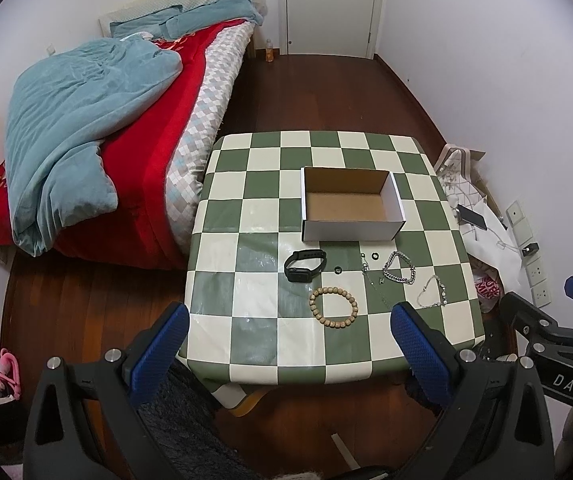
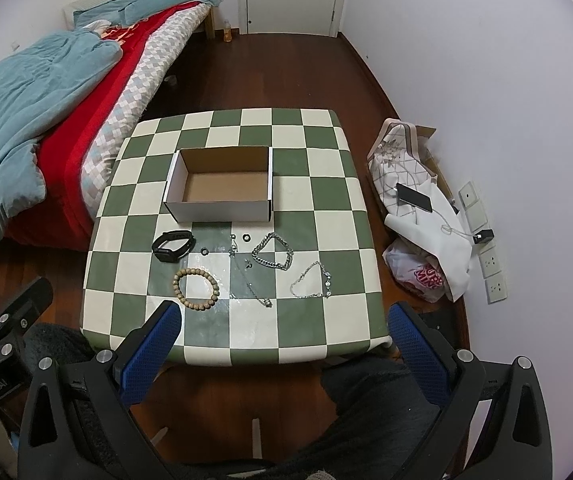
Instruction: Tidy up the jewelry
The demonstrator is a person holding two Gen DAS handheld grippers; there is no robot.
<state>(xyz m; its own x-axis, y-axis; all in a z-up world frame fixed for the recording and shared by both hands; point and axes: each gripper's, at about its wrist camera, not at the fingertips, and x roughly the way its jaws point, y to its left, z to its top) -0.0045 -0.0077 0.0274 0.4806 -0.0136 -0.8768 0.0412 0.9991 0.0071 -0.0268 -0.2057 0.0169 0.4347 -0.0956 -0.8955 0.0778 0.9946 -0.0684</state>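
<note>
I hold both grippers wide open and empty off the table's [image 2: 326, 200] near edge — bead bracelet [image 1: 333, 306] lies dead ahead of left gripper [image 1: 290, 340], nearer than right gripper [image 2: 284, 338].

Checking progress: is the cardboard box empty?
Empty: the cardboard box shows only bare brown floor in both views; all jewelry lies outside on the table.

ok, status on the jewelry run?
Left gripper and right gripper open, empty, short of table. Box empty; beaded bracelet, watch, chains laid out. Path unobstructed.
</note>
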